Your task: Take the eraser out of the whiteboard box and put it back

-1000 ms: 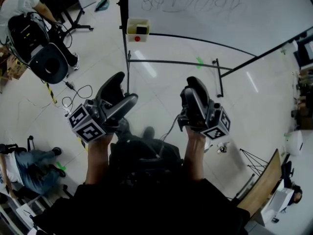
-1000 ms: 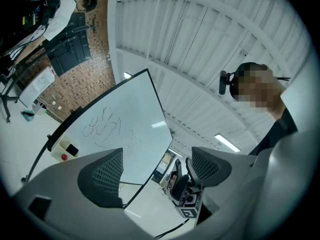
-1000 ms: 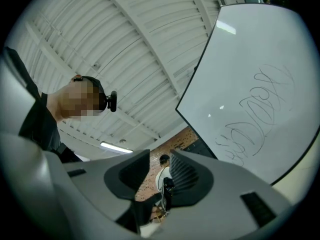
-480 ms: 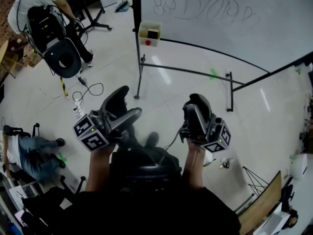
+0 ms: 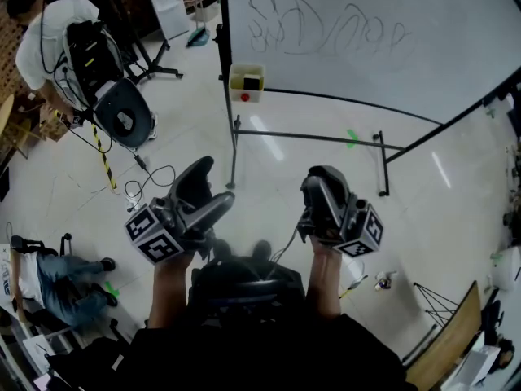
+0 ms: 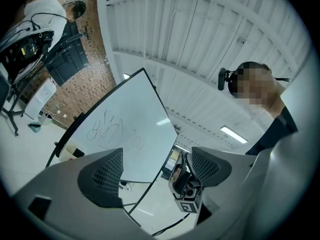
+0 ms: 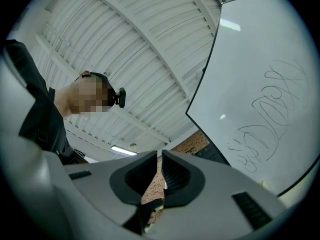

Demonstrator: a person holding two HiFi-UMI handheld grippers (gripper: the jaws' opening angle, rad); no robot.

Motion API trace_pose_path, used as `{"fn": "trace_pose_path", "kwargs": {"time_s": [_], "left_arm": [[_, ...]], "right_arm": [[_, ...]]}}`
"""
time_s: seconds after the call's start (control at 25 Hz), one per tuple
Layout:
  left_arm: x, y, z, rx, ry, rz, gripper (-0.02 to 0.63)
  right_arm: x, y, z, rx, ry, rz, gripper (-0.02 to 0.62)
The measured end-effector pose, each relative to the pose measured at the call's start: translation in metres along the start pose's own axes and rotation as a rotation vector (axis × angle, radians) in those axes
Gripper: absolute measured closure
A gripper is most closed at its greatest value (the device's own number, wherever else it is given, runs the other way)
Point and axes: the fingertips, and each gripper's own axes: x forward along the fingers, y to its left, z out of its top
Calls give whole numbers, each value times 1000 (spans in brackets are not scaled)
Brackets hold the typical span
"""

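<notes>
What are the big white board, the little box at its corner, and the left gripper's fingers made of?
Whiteboard: smooth glossy white panel that reflects lights; dark frame, probably metal.
Box: pale yellowish, looks like plastic; too small to be sure.
Left gripper's fingers: dark matte pads with a gridded texture, likely rubber or plastic.

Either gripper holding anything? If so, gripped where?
Nothing held. Left gripper jaws apart, empty; right gripper jaws have just been closing, nearly together, nothing between.

The whiteboard [image 5: 391,55] and floor [image 5: 456,210] look glossy, the left gripper [image 6: 156,168] matt plastic.
</notes>
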Motion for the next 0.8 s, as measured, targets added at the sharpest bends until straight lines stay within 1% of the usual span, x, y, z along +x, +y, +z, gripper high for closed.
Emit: {"fn": "trace_pose_path", "kwargs": {"time_s": [0.2,0.36,0.56,0.8], "left_arm": [[-8,6,14,-7,-19,-31,178],[-13,10,18,-15,-28,-55,178],[-21,13,18,-49,-26,-53,178],[-32,25,20,-52,-40,-54,178]], "right_arm": [[12,5,-7,-17,7,-19,569],[16,11,-9,-40,18,-38,575],[18,14,-20,-52,41,-43,575],[23,10,-38,-26,70,-62,575]]}}
